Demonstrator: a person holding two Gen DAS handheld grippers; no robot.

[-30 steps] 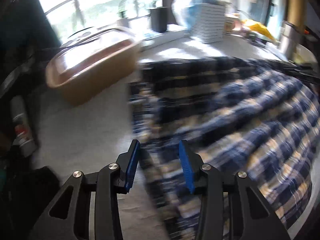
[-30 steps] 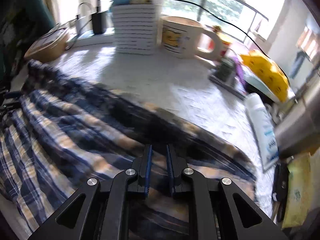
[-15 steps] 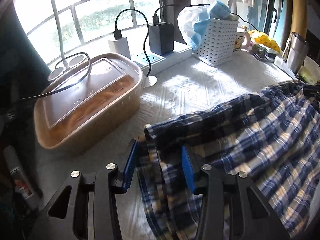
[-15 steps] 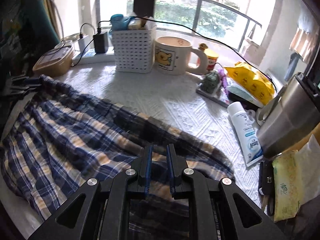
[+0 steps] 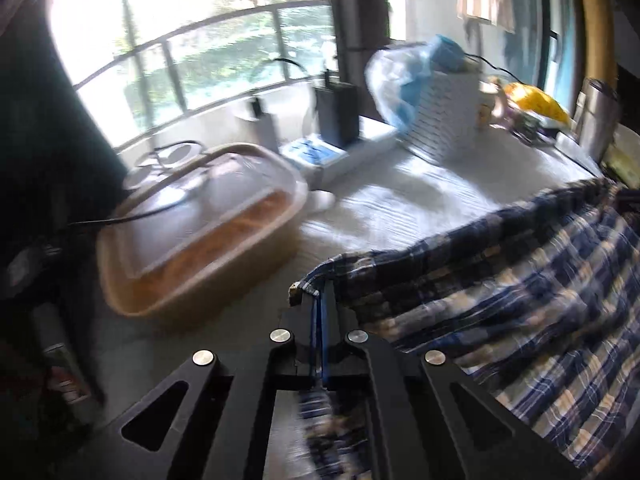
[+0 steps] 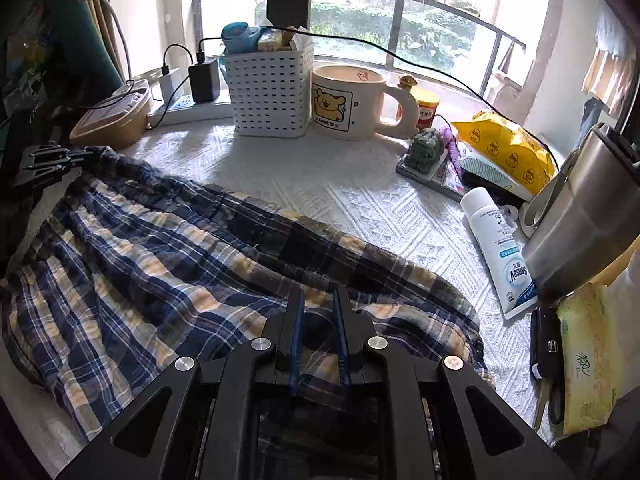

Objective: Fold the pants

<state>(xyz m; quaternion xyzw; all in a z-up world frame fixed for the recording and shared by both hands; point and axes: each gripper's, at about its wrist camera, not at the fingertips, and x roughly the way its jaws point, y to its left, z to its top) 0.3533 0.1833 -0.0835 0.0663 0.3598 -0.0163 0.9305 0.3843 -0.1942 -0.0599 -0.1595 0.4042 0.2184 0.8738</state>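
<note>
On the white, quilted-pattern table cover (image 6: 360, 200) lies a pair of blue, navy and cream plaid cotton pants (image 6: 168, 252), spread out and rumpled across the near half of the surface, with folds running diagonally from far left to near right. The left black two-finger gripper with blue pads (image 5: 319, 300) is clamped tight on one corner of the pants — the cloth edge bunches at its fingertips and hangs taut away to the right, lifted off the cover there. In the right wrist view that same gripper (image 6: 76, 156) shows at the far left edge, holding the fabric's corner. The right black gripper with blue pads (image 6: 318, 300) sits at the opposite, near end with plaid cloth pinched between its narrowly set fingers, pressed low onto the garment.

Beyond the pants, near the left gripper, stands a tan oval food container with a clear lid (image 5: 200, 232). Along the window side are a white perforated plastic basket (image 6: 272, 92), a cream mug with a bear print (image 6: 348, 104) and a white power strip with chargers plugged in (image 6: 188, 104). To the right — well apart from the cloth — lie a white squeeze tube (image 6: 498, 248) and a steel tumbler (image 6: 584, 216).
</note>
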